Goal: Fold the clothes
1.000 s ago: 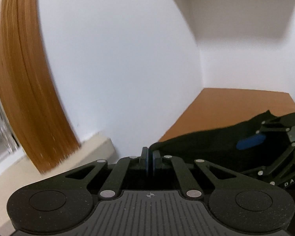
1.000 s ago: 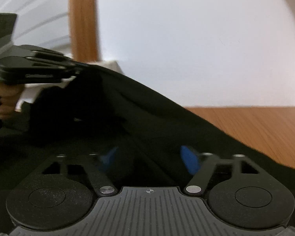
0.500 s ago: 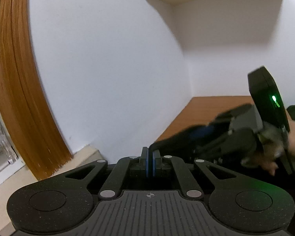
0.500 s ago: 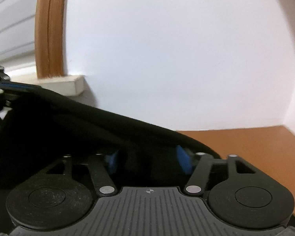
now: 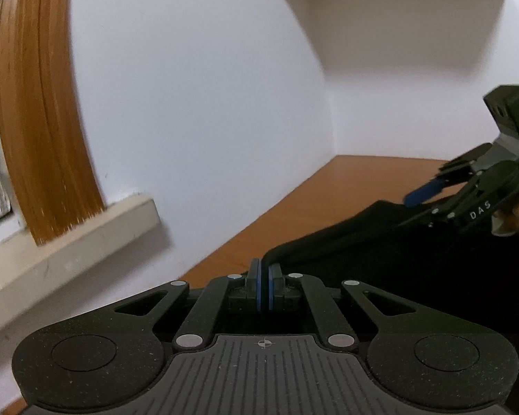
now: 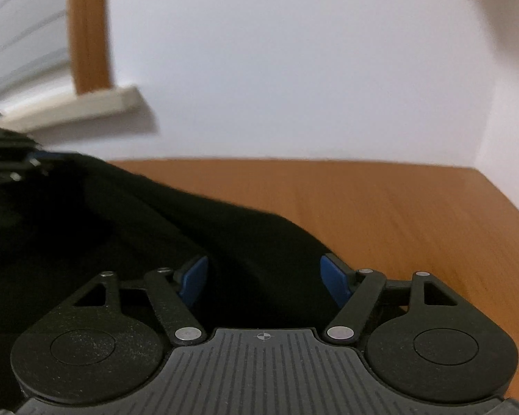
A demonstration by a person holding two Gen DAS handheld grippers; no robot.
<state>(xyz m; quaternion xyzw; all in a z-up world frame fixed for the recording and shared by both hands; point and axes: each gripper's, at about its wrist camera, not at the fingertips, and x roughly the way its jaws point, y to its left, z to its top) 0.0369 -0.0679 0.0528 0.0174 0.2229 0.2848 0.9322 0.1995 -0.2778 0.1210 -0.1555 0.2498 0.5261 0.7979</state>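
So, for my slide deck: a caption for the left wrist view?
Left gripper pinching the black garment on the wooden table, right gripper opening alongside.

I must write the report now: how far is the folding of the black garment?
Done: the black fabric garment lies partly on the brown wooden table. In hand: the left gripper pinches its edge with shut jaws, while the right gripper is opening its jaws, cloth between them but not pressed. Left: no finished, flat fold is visible yet.

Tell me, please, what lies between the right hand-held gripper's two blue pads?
Black cloth lies between the opening right hand-held gripper pads, untouched; the right wrist view shows it.
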